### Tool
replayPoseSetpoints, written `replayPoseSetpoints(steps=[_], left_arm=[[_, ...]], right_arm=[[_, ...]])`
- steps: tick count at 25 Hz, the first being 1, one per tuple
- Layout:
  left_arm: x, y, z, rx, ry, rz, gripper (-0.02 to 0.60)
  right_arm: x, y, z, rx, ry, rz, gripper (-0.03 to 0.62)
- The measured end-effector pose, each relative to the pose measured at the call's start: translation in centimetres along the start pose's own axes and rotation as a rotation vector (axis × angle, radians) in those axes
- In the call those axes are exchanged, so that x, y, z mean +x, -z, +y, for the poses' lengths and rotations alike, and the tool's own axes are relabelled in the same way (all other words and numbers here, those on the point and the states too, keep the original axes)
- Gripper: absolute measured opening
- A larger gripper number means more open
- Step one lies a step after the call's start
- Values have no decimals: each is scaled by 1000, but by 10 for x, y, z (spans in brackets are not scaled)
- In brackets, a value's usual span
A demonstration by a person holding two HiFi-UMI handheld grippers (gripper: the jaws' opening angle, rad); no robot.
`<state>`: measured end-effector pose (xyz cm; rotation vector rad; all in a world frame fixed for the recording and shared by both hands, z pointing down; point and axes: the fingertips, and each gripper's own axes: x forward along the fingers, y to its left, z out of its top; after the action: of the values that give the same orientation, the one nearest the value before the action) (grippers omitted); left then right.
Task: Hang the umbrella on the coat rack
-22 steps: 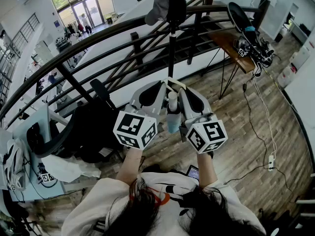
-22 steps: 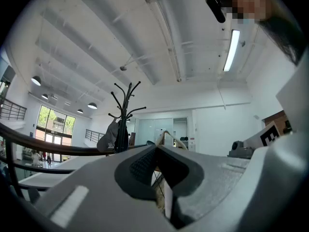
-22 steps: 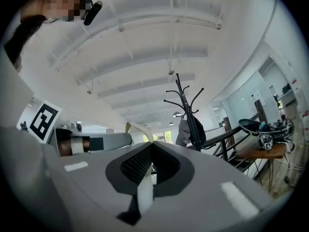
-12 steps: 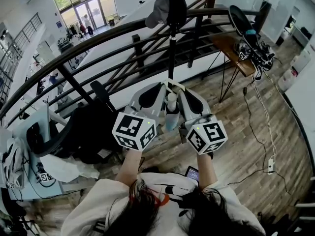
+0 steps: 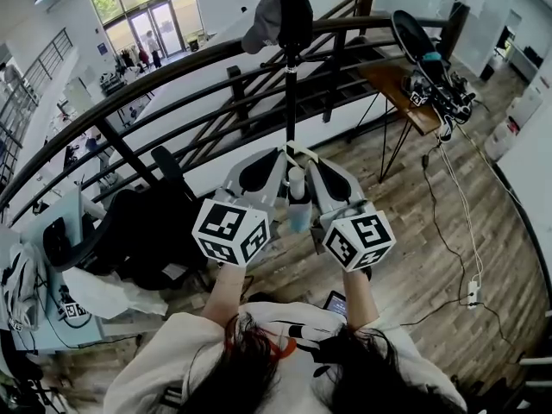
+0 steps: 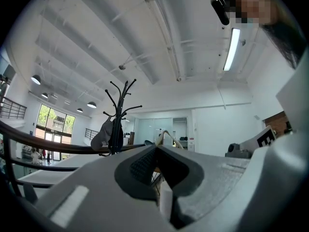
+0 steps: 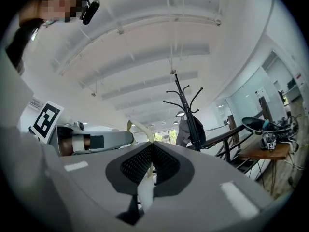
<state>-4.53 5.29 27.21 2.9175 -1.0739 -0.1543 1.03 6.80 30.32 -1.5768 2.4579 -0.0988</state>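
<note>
1. The right gripper (image 7: 152,148) fills the lower half. Its two grey jaws are closed together, and their black ribbed pads (image 7: 134,166) pinch a pale cream part of the umbrella (image 7: 144,191).
2. A cream strap (image 7: 136,127) curves up just beyond the jaw tips.
3. The left gripper (image 7: 94,141) lies at the left, beside its marker cube (image 7: 46,120).
4. Further off stands a black coat rack (image 7: 183,98) with a grey cap (image 7: 183,132) hanging on it.
5. A wooden table (image 7: 263,151) sits at the far right.

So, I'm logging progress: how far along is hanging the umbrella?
Done: umbrella picked up, its strap loop pinched by left gripper and right gripper. In hand: loop held facing the coat rack, not touching it. Left: hooking the loop over a rack arm.
</note>
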Motion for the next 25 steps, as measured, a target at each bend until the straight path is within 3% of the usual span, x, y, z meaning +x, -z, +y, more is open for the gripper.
replayPoseSetpoints(steps=[15,18,25], left_arm=[[15,12,-23,23,0,35,0],[25,13,-17,39,7,39,0],[65,22,16,-27,34,26,0]], right_arm=[[-18,4,-20,14,-15,10,20],[-9,5,-28,9,-9,12,20],[31,14,-57,10,4,17,20]])
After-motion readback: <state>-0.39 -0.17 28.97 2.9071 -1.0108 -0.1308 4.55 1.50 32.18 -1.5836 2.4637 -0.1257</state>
